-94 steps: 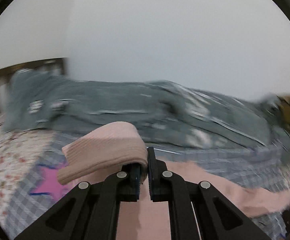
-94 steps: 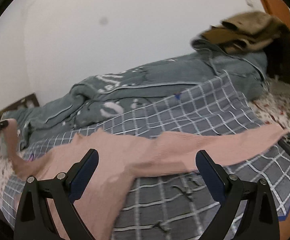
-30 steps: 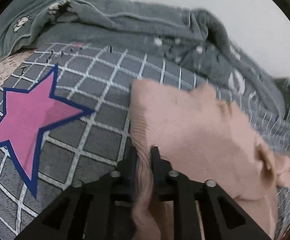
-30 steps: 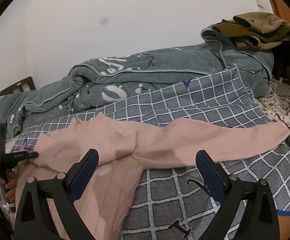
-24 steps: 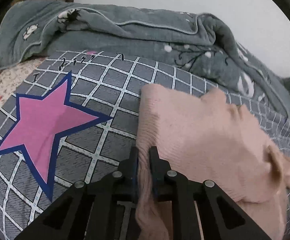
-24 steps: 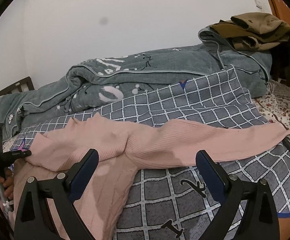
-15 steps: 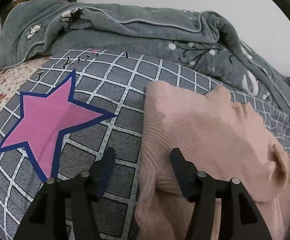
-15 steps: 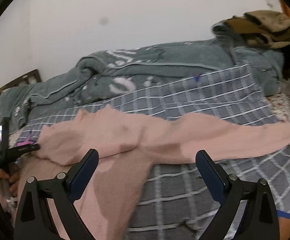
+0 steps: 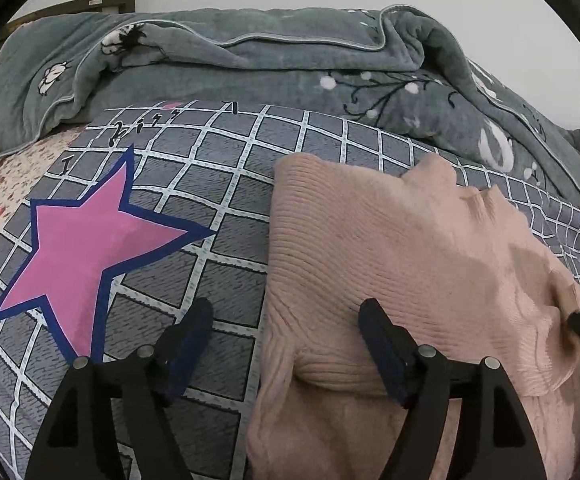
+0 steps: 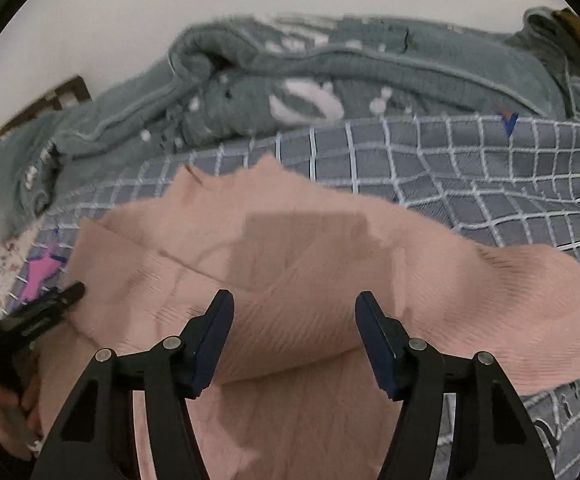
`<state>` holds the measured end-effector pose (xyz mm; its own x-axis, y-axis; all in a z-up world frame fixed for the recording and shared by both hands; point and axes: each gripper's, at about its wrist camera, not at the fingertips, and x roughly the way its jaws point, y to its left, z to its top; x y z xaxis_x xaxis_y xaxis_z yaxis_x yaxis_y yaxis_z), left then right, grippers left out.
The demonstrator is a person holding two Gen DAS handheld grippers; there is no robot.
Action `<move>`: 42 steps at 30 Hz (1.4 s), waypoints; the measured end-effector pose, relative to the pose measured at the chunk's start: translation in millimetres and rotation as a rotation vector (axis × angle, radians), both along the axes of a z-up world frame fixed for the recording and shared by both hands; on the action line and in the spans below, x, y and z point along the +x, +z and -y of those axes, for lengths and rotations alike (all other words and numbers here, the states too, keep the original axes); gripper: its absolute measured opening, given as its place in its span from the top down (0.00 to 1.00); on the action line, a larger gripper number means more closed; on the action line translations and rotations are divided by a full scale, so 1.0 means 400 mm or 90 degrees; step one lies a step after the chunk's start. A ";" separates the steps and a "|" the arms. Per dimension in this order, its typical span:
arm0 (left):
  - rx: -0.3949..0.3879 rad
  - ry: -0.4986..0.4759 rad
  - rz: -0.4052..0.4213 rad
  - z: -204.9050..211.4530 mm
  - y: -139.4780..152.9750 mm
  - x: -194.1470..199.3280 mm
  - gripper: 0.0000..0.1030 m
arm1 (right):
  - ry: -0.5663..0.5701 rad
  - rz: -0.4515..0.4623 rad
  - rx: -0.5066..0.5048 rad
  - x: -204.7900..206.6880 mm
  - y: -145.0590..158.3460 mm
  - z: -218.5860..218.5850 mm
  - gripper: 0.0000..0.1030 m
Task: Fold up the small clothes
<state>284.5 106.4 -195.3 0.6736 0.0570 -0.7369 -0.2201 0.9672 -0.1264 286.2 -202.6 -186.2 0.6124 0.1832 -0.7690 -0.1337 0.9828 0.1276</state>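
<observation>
Sweater [image 9: 402,248] under both open grippers, L [image 9: 286,320] & R [image 10: 294,308].

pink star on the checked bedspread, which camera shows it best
Left wrist view: the pink star with dark blue outline is large, sharp and whole. In the right wrist view it is a small, blurred patch at the left edge, partly cut off.

Pink ribbed knit sweater [image 9: 390,248], matt; grey checked woven sheet [image 9: 226,208]; plush grey fleece blanket [image 9: 250,60]; matt black plastic gripper fingers [image 10: 210,332].
</observation>
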 end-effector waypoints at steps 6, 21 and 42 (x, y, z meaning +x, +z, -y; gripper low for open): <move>-0.001 -0.001 0.000 0.000 0.000 0.001 0.27 | -0.020 -0.036 -0.020 -0.112 -0.001 0.092 0.80; -0.008 -0.004 0.002 -0.001 0.002 0.004 0.25 | -0.078 -0.005 0.082 -0.120 -0.003 0.242 0.40; -0.092 0.024 0.045 -0.055 0.008 0.005 0.33 | -0.042 0.082 -0.024 -0.010 0.028 0.213 0.96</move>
<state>286.4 128.2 -192.2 0.7231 -0.0203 -0.6905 -0.2412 0.9292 -0.2799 282.0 -287.9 -174.9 0.7158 0.1119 -0.6893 -0.0812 0.9937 0.0770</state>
